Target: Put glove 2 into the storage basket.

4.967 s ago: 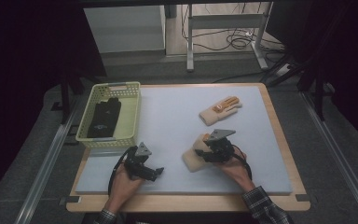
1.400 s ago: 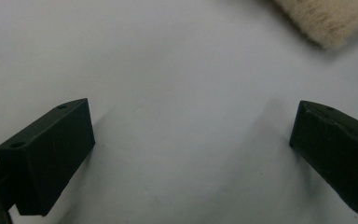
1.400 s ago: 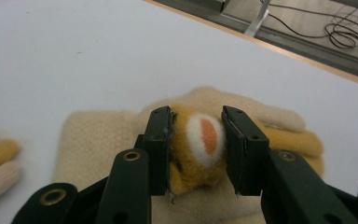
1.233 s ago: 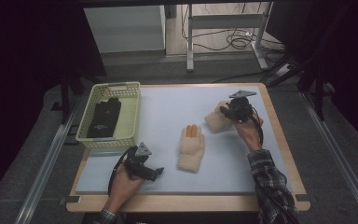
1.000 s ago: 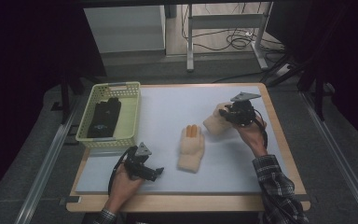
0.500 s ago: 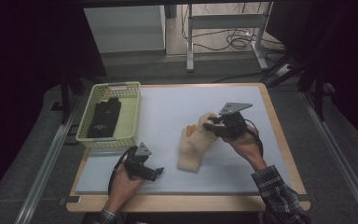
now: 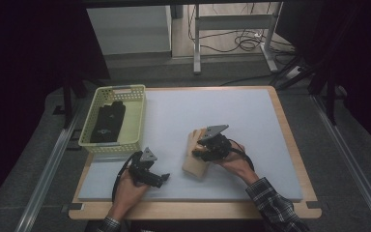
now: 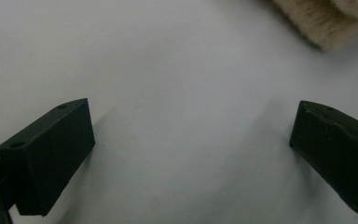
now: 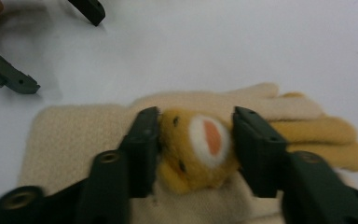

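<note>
A beige fuzzy glove (image 7: pixel 194 166) lies flat near the front middle of the white mat (image 7: pixel 251 116). A second glove with orange fingers and an orange animal face (image 9: pixel 200 144) rests on top of it. My right gripper (image 7: pixel 204 148) is low over this pair. Its jaws have just been opening and now flank the face patch (image 9: pixel 212 133) loosely, so I read the gripper (image 9: pixel 196 119) as open. My left gripper (image 7: pixel 160 179) lies on the mat at the front left, open, with bare mat between its jaws (image 8: pixel 191 154). A corner of the glove (image 8: pixel 321 21) shows beyond it.
A yellow-green basket (image 7: pixel 136 116) stands at the mat's left edge with a black object (image 7: pixel 108 123) inside. The wooden table rim (image 7: pixel 290 125) frames the mat. The left gripper's open jaws (image 9: pixel 91 9) show at the top left of the right gripper view.
My right hand carried the orange-fingered glove from the far right down onto the beige glove at the front middle. Its jaws have spread. The left hand has stayed put.
</note>
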Demonstrator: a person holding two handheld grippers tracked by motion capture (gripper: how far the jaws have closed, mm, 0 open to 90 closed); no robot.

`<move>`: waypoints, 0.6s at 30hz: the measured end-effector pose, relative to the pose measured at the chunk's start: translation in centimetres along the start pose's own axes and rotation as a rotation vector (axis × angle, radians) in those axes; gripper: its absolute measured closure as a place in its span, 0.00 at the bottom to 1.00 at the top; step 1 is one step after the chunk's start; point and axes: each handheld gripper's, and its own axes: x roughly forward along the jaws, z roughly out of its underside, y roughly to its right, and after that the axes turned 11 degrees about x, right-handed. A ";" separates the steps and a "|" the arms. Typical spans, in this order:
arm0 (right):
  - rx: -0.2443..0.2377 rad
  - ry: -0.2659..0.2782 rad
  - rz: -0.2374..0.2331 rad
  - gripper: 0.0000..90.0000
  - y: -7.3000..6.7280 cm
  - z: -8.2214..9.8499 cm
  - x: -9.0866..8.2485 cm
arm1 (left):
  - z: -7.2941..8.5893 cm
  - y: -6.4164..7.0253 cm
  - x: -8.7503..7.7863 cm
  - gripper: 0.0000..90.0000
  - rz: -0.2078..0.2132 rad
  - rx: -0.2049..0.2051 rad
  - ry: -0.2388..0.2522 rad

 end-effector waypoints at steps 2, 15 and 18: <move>0.014 0.014 -0.007 0.41 0.2 -0.1 -0.4 | 0.0 0.0 0.0 0.00 0.000 0.000 0.000; 0.221 0.064 0.169 0.69 4.7 -0.9 -1.5 | 0.0 0.0 0.0 0.00 0.001 -0.003 0.000; 0.249 0.054 0.194 0.61 5.5 -1.1 0.2 | 0.0 0.0 0.0 0.00 0.001 -0.003 0.000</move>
